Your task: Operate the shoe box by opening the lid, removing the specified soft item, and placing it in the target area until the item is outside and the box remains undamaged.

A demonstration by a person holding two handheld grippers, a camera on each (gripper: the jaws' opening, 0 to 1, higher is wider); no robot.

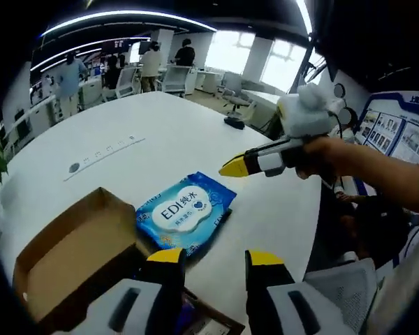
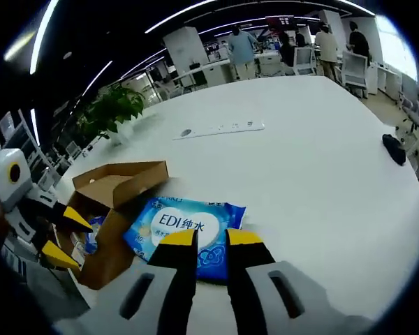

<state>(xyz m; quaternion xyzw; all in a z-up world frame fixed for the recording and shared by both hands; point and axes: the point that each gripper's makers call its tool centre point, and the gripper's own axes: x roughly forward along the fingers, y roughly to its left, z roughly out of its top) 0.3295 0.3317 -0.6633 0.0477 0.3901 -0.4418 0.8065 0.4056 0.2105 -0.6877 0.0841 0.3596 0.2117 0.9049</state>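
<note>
A blue soft pack of wet wipes (image 1: 185,213) (image 2: 185,230) lies flat on the white table (image 1: 160,125) (image 2: 300,160), just outside the brown shoe box (image 1: 70,255) (image 2: 115,188), which stands open. My left gripper (image 1: 215,258) hovers open over the box's near edge and the pack, with nothing between its fingers; in the right gripper view it (image 2: 66,236) shows at the left beside the box. My right gripper (image 2: 211,239) hangs just above the pack with a narrow gap and holds nothing. A hand holds it (image 1: 232,168) above the table, right of the pack.
A white power strip (image 2: 220,128) (image 1: 105,155) lies across the table's middle. A small black object (image 1: 234,122) (image 2: 394,149) rests near the far edge. A potted plant (image 2: 112,105) stands beyond the table. People and office chairs (image 1: 174,77) are in the background.
</note>
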